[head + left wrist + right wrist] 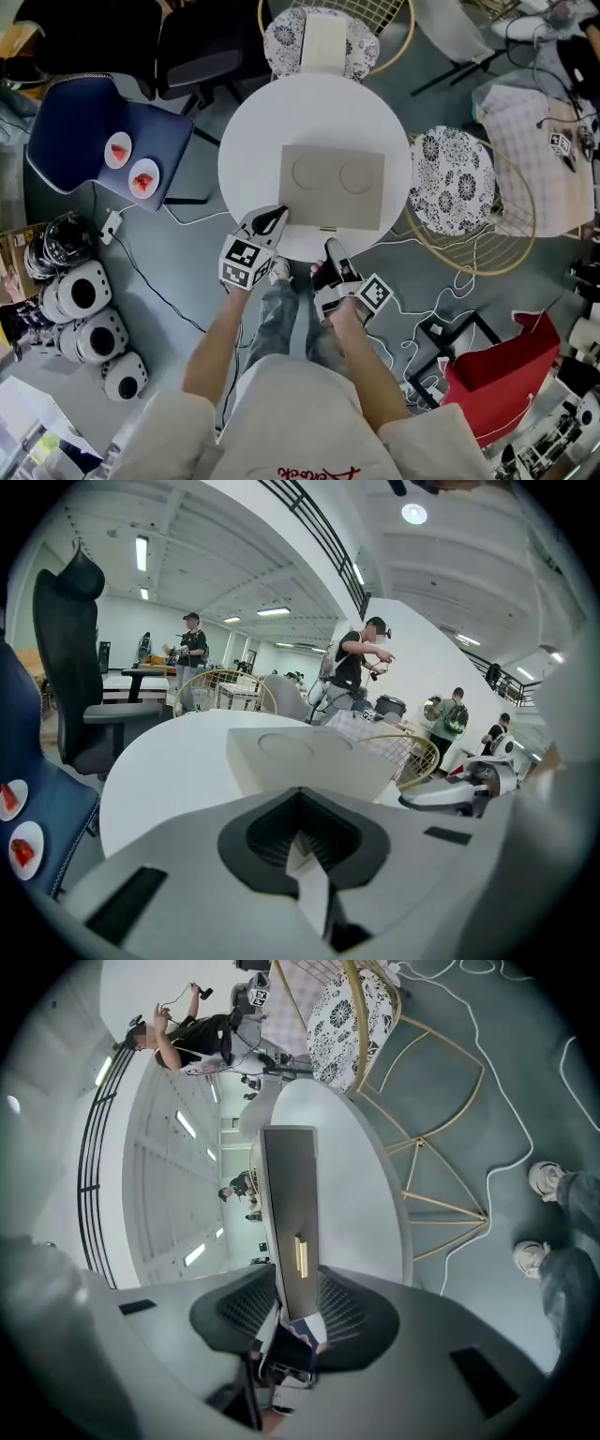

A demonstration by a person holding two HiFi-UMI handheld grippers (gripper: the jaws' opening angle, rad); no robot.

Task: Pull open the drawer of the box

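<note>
White round table (262, 122) carries the flat tan box (333, 183) near its front edge, with the drawer closed and its front facing the person. On the left, the left gripper (279, 216) sits by the box's near left corner, jaws pressed together with nothing between them; contact with the box is unclear. A small gold handle (328, 228) marks the drawer front. Right before it, the right gripper (334, 249), rolled onto its side, points at that handle, jaws apart and clasping nothing.
</note>
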